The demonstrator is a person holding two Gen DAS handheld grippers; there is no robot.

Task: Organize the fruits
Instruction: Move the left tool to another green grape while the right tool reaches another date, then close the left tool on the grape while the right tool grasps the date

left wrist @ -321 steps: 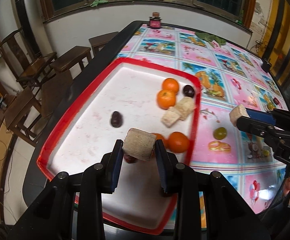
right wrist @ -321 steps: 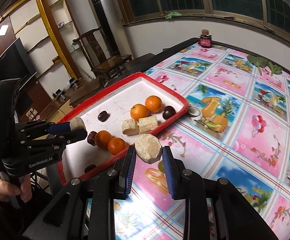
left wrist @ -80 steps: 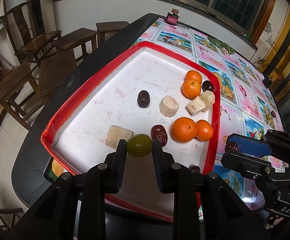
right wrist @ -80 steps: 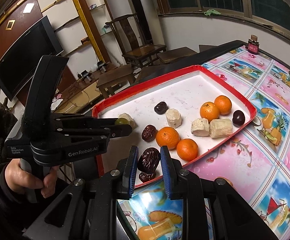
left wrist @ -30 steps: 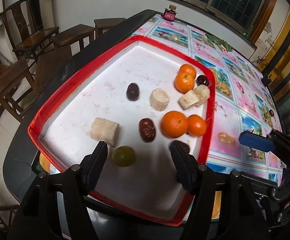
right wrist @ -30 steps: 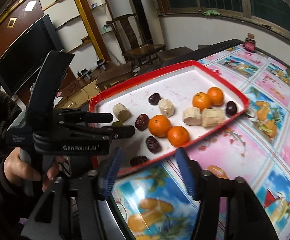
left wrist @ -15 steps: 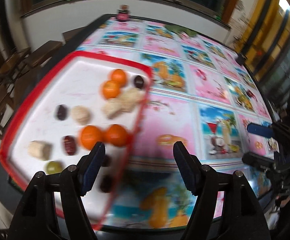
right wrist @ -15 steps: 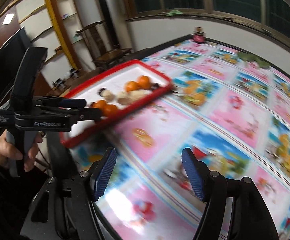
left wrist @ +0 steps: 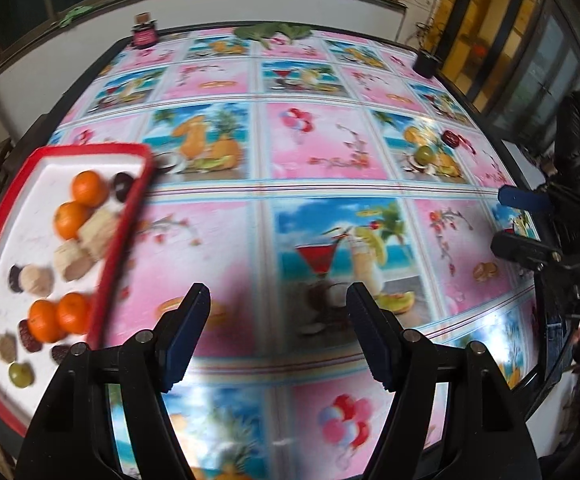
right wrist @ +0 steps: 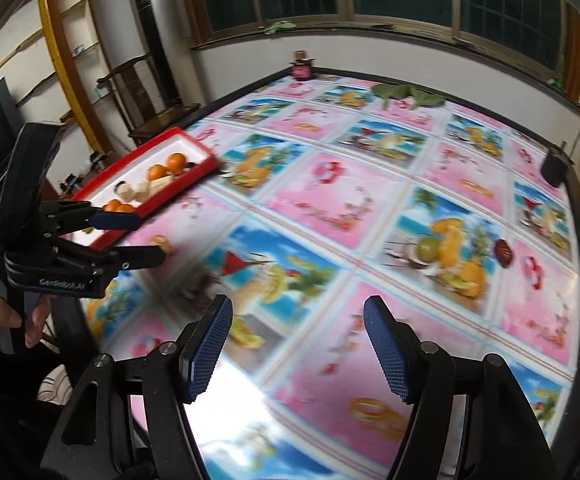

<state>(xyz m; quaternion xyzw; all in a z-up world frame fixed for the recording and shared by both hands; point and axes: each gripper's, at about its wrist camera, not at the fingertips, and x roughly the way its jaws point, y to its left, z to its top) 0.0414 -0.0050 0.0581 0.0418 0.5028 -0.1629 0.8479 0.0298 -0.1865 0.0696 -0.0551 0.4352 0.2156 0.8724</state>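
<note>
The red-rimmed white tray [left wrist: 124, 216] sits at the table's left and holds several oranges [left wrist: 87, 188], pale cut pieces, dark dates and a green fruit [left wrist: 21, 374]. It also shows in the right wrist view [right wrist: 194, 172]. A green fruit [left wrist: 424, 155] and a dark red date [left wrist: 450, 138] lie on the tablecloth at the far right; they also show in the right wrist view, the green fruit [right wrist: 428, 247] left of the date [right wrist: 503, 253]. My left gripper [left wrist: 278, 332] is open and empty over the cloth. My right gripper [right wrist: 298, 354] is open and empty.
The table has a pink and blue fruit-print cloth [left wrist: 330, 152]. A small dark jar [left wrist: 144, 34] stands at the far edge, green leaves [left wrist: 272, 32] beside it, and a black cup [left wrist: 424, 62] at the far right corner. Chairs [right wrist: 138, 96] stand beyond the table's left side.
Both grippers let go of the green fruit and the date in the tray and opened. Both then swung right, away from the tray, over the open tablecloth.
</note>
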